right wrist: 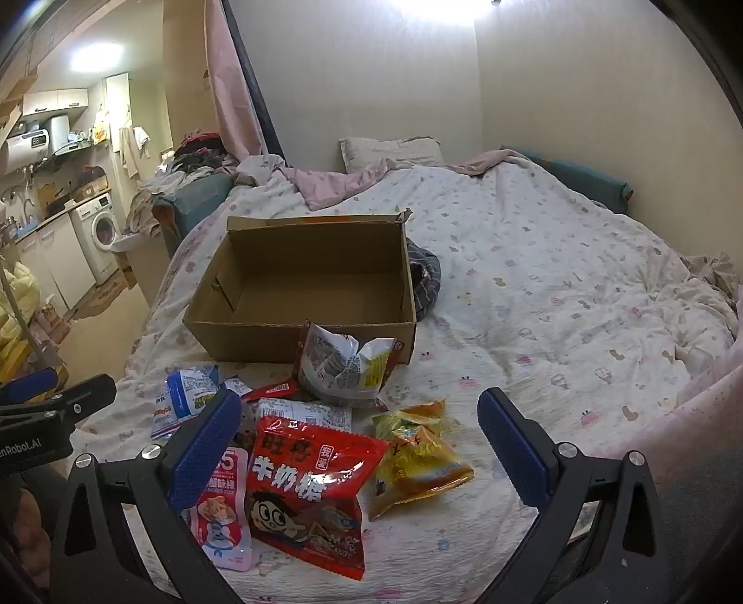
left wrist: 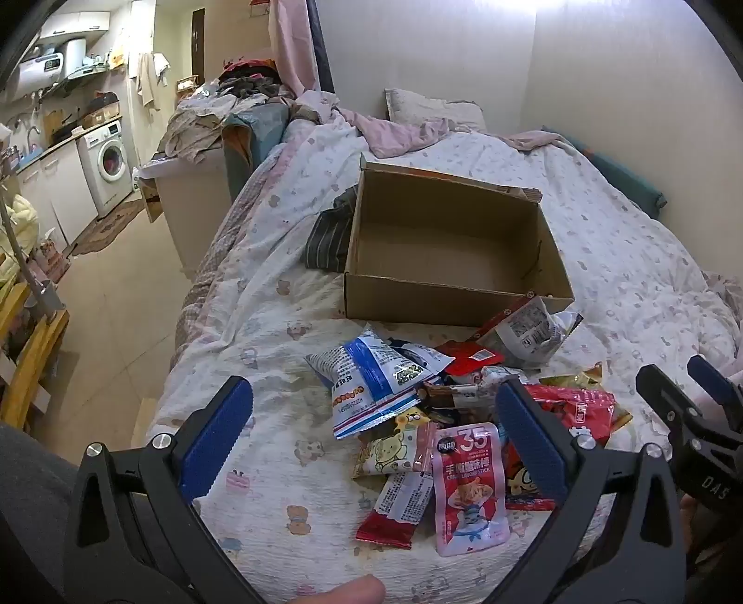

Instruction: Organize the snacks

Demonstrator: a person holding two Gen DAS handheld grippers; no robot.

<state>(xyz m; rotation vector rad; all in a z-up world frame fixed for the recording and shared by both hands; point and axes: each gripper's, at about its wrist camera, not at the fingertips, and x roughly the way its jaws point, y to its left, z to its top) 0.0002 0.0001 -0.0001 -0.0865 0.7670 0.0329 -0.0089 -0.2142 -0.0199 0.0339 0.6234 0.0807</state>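
While snacks (right wrist: 306, 492) lie below, both hand-held grippers (left wrist: 371, 446) (right wrist: 357, 446) gape.

A: Glare is blowing out the pale plaster wall (right wrist: 446, 11) overhead, leaving the room dim.

B: Fisheye bending is curving the edges, with black corners vignetting both views.

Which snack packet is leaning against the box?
The crumpled grey-white packet, propped upright on the cardboard box front wall; the others lie flat on the bedspread.
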